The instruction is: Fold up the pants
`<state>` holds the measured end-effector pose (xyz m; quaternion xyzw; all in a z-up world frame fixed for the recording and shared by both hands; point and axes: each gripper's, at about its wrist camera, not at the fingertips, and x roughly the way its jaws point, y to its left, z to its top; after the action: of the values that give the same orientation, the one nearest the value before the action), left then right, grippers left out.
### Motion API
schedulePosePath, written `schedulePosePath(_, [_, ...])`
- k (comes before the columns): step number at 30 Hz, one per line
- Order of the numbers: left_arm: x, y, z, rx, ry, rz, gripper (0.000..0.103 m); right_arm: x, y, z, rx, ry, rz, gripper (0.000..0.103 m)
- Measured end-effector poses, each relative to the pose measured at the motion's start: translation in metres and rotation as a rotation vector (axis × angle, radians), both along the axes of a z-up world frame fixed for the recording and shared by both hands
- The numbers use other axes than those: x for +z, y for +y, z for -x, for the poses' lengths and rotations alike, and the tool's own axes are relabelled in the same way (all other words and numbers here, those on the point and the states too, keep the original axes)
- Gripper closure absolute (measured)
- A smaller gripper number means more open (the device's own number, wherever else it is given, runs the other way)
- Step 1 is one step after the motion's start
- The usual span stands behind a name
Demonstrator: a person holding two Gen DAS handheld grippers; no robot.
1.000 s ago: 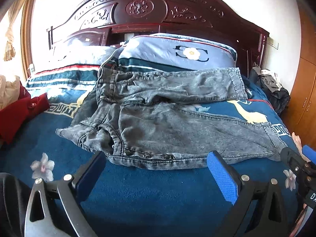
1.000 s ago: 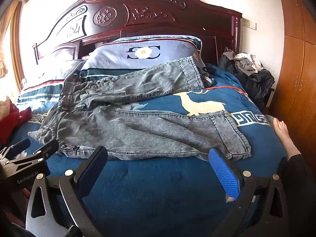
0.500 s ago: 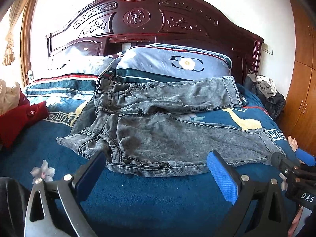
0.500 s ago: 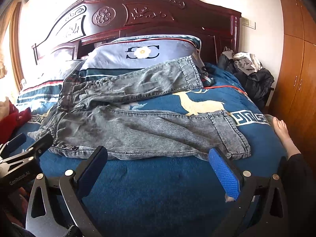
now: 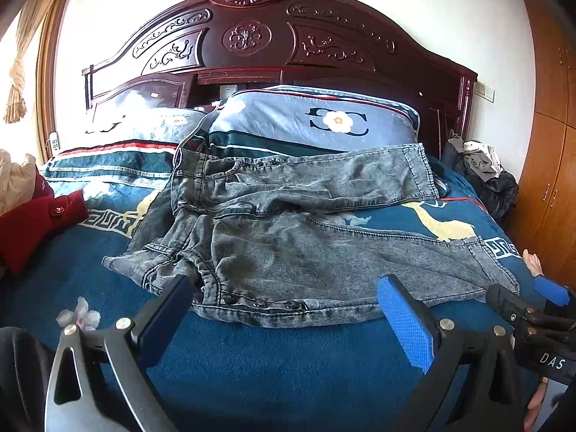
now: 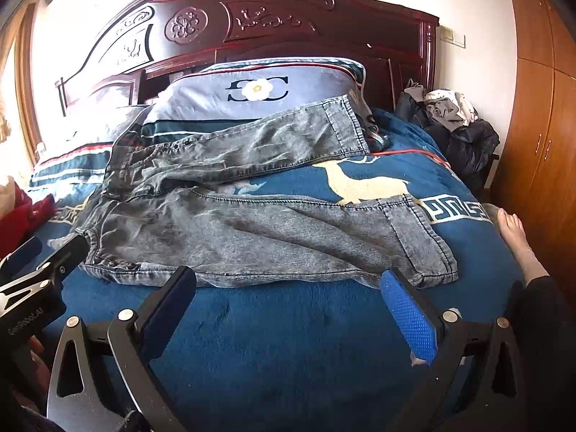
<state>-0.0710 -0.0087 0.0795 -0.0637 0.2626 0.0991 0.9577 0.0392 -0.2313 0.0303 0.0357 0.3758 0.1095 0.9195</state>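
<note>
My left hand-held gripper (image 5: 284,309) is spread wide, its blue-padded fingers (image 5: 405,320) holding nothing, poised just above the dark blue plush blanket (image 5: 288,367) in front of the waist end of the pants. My right hand-held gripper (image 6: 288,298) is equally wide and empty, hovering over the blanket just short of the near leg's lower edge; its right finger sits close to the hem of that leg.

The grey acid-washed denim pants (image 5: 306,237) lie spread across the bed, waistband to my left and the legs running to my right. The legs are parted in a V: the far leg rests partly up on the light blue pillow with a white flower emblem (image 5: 324,122), while the near leg lies flat on the blanket, its cuff (image 6: 421,237) near the right side of the bed. A cream deer figure (image 6: 363,183) woven into the blanket shows in the gap between the two legs. The waistband area is rumpled, with the fly buttons visible along the near edge.

Behind the pillows stands a carved dark red wooden headboard (image 5: 248,39). A red garment (image 5: 32,223) lies at the left side of the bed, a heap of dark clothing (image 6: 457,133) sits by the right corner, and a brown wooden wardrobe (image 6: 540,108) fills the right. A bare foot (image 6: 518,241) rests at the bed's right edge.
</note>
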Motion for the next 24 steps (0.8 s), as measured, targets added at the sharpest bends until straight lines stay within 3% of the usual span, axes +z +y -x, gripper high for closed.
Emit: schedulePosePath(24, [-0.0017,-0.0059,-0.0026,-0.03,0.012,-0.011,0.0,-0.0043,0.0049,-0.0014,0.005,0.031,-0.013,0.0])
